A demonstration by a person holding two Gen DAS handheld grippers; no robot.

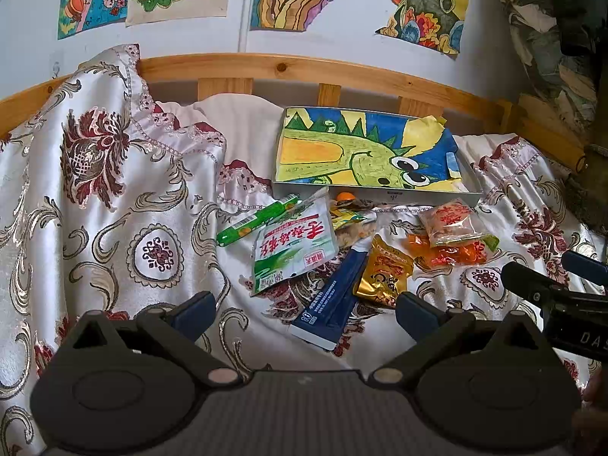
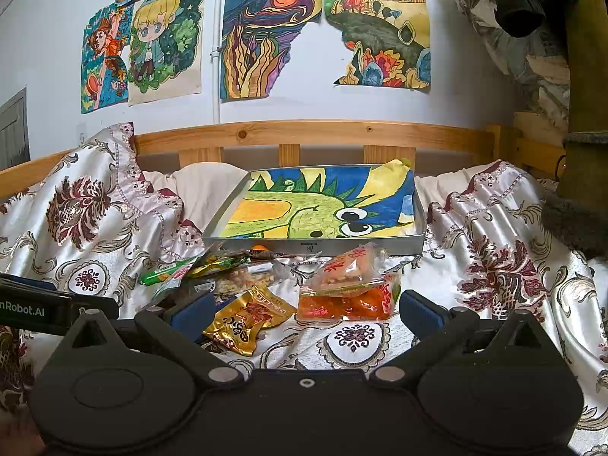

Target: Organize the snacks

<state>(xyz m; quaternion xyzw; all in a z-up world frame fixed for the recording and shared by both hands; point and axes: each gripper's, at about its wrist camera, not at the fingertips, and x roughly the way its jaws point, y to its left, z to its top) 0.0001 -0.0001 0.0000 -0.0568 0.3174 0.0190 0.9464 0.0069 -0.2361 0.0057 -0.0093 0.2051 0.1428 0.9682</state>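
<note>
A pile of snacks lies on the patterned bedspread in front of a shallow grey box (image 1: 433, 193) lined with a dinosaur drawing; the box also shows in the right wrist view (image 2: 342, 246). I see a green stick pack (image 1: 254, 222), a green-and-white packet (image 1: 292, 243), a dark blue packet (image 1: 334, 296), a gold packet (image 1: 385, 271) (image 2: 249, 313), an orange packet (image 1: 452, 252) (image 2: 345, 304) and a clear red-printed bag (image 1: 454, 222) (image 2: 351, 269). My left gripper (image 1: 304, 309) is open and empty near the blue packet. My right gripper (image 2: 304, 307) is open and empty, short of the gold and orange packets.
A wooden bed rail (image 1: 304, 72) (image 2: 311, 133) runs behind the box, with children's drawings on the wall (image 2: 266, 38) above. The bedspread (image 1: 95, 209) is bunched high at the left. Dark bedding and a post (image 2: 585, 114) stand at the right.
</note>
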